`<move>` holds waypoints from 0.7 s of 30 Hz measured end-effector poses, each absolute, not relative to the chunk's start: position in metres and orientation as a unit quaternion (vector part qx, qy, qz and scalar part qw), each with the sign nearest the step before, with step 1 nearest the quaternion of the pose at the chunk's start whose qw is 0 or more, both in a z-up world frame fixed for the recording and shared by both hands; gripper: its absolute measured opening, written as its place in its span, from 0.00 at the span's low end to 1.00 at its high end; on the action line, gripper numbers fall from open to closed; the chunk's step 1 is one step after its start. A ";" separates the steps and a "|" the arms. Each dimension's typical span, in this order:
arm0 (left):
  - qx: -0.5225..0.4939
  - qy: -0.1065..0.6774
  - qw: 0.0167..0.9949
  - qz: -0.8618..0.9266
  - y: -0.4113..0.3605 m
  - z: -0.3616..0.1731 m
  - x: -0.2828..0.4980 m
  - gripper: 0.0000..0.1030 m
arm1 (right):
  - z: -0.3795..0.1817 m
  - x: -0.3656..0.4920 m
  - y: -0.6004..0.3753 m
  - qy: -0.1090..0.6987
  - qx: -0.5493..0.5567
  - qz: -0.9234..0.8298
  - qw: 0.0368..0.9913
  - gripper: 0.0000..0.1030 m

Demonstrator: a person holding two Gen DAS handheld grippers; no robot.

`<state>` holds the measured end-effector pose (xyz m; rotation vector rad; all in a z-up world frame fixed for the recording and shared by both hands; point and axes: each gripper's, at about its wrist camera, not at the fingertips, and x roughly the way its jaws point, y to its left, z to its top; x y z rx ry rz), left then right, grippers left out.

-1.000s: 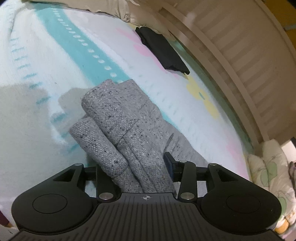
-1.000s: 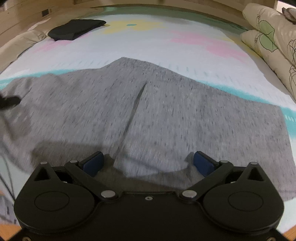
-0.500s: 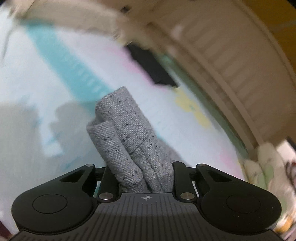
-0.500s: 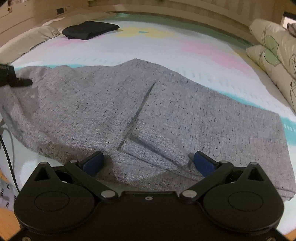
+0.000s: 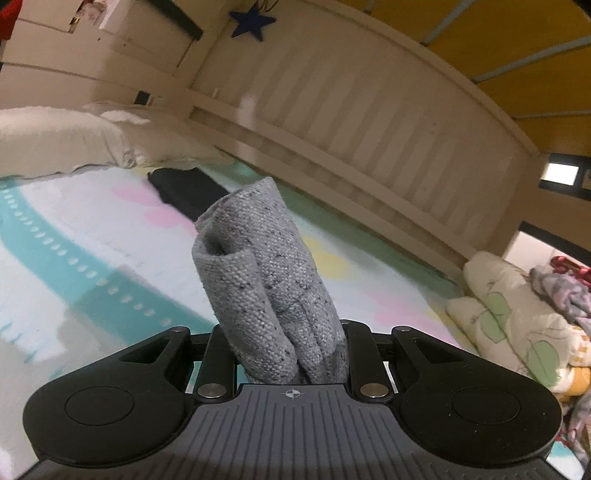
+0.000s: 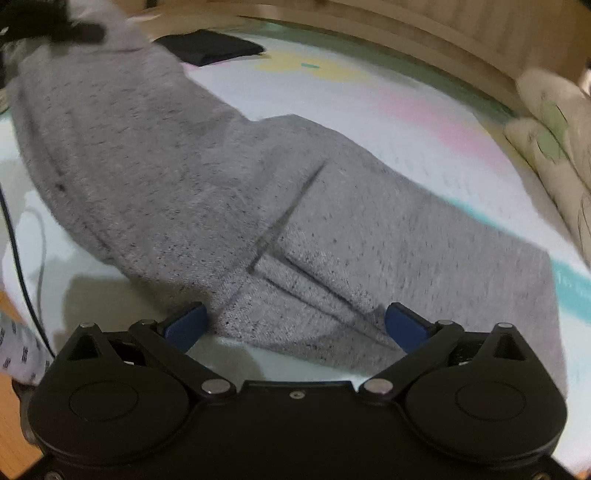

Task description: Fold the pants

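Grey speckled pants (image 6: 229,192) lie spread across the pastel bed sheet (image 6: 406,110). My left gripper (image 5: 290,354) is shut on a bunched end of the pants (image 5: 262,273), which sticks up between its black fingers, lifted off the bed. In the right wrist view that lifted end rises to the top left, where the left gripper (image 6: 74,31) shows as a dark blur. My right gripper (image 6: 295,325) stands open just over the near edge of the pants, its blue pads (image 6: 184,325) on either side of a fold, not pressing it.
A folded black garment (image 5: 188,192) lies on the sheet near the slatted headboard (image 5: 351,122). Floral pillows (image 5: 517,325) pile up at the right. A cream pillow (image 5: 55,136) lies at the far left. A cable (image 6: 18,266) hangs by the bed's near left edge.
My left gripper closed on the pants' end and raised it off the bed, tilting up toward the headboard. The cloth now slopes up to the left. The right gripper stayed open, shifting slightly.
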<state>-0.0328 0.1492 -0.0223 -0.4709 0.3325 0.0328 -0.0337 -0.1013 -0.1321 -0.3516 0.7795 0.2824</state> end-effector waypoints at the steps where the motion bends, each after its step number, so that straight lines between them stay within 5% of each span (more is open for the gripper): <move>1: -0.231 0.159 0.960 0.012 0.147 -0.019 -0.034 0.19 | -0.126 -0.034 -0.104 0.372 -0.165 0.141 0.903 0.98; 9: -0.170 0.135 0.976 -0.036 0.098 0.014 -0.033 0.19 | -0.062 0.006 -0.172 0.379 -0.037 0.086 0.921 0.99; 21: -0.090 0.175 0.969 -0.150 -0.066 0.005 0.012 0.20 | -0.052 0.053 -0.294 0.435 0.063 -0.059 0.896 0.99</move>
